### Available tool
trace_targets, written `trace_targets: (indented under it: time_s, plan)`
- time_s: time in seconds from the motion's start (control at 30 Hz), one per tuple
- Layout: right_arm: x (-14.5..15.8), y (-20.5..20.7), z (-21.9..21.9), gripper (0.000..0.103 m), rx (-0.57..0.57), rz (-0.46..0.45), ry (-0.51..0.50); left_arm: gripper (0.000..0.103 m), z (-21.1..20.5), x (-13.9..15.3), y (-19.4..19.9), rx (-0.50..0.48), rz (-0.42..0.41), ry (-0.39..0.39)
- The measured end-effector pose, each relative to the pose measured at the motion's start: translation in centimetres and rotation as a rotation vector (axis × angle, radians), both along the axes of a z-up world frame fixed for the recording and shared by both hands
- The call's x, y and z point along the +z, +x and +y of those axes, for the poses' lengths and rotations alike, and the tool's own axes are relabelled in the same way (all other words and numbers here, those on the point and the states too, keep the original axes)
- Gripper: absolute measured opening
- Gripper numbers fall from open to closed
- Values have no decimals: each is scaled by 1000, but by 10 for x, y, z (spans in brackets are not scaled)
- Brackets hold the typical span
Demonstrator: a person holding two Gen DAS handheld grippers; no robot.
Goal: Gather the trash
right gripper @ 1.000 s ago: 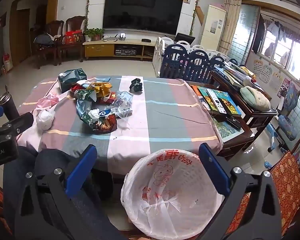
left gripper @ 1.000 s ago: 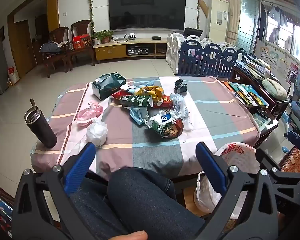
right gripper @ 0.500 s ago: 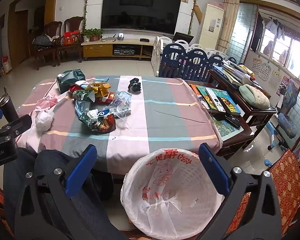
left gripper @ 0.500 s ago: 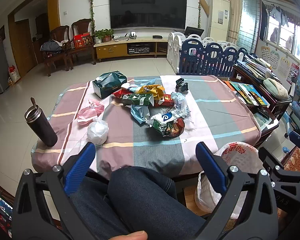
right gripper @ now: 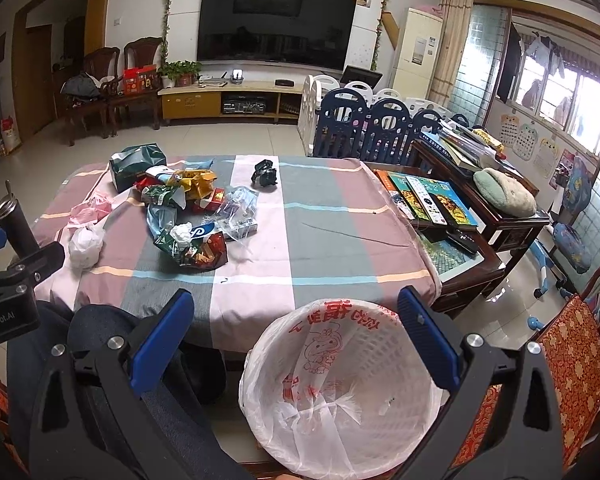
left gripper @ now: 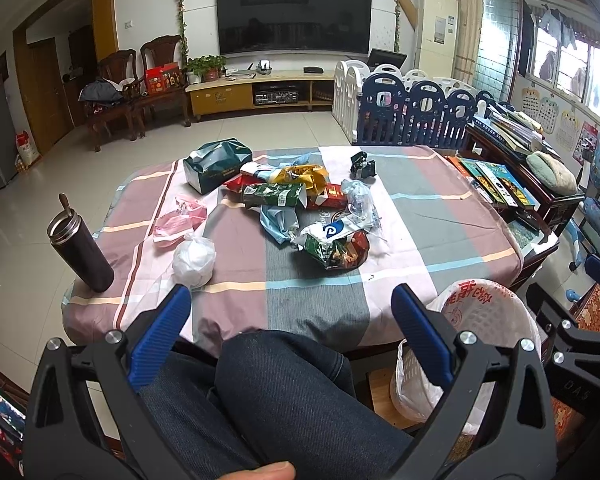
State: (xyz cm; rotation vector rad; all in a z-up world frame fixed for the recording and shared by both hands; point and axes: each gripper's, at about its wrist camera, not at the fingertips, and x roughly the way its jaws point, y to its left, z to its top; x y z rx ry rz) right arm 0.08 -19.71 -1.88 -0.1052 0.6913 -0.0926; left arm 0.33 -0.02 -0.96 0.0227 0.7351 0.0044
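A pile of snack wrappers (left gripper: 300,204) lies on the striped tablecloth, also seen in the right wrist view (right gripper: 188,216). A crumpled white bag (left gripper: 194,258), a pink bag (left gripper: 178,220) and a dark green packet (left gripper: 216,164) lie at its left. A white-lined trash basket (right gripper: 340,384) stands on the floor by the table's near edge, also in the left wrist view (left gripper: 472,320). My left gripper (left gripper: 290,320) is open and empty above my lap, short of the table. My right gripper (right gripper: 292,328) is open and empty above the basket.
A dark steel flask (left gripper: 80,250) stands at the table's near left corner. A small black object (left gripper: 362,166) sits at the table's far side. A side table with books (right gripper: 440,200) stands on the right, and a red patterned chair (right gripper: 572,360) beside the basket.
Both grippers have eased slightly upward and forward, so the table sits a little lower in view. Nothing has been picked up; the jaws stay open.
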Motion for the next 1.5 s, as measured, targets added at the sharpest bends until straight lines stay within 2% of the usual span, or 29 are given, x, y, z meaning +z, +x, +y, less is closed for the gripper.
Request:
trace_targets:
  time_s: [0.53, 1.5]
  plan:
    - [11, 1, -8, 100, -29, -25, 18, 100, -3, -1, 0, -14, 6, 11]
    - [11, 2, -10, 100, -28, -19, 28, 100, -5, -1, 1, -18, 8, 13]
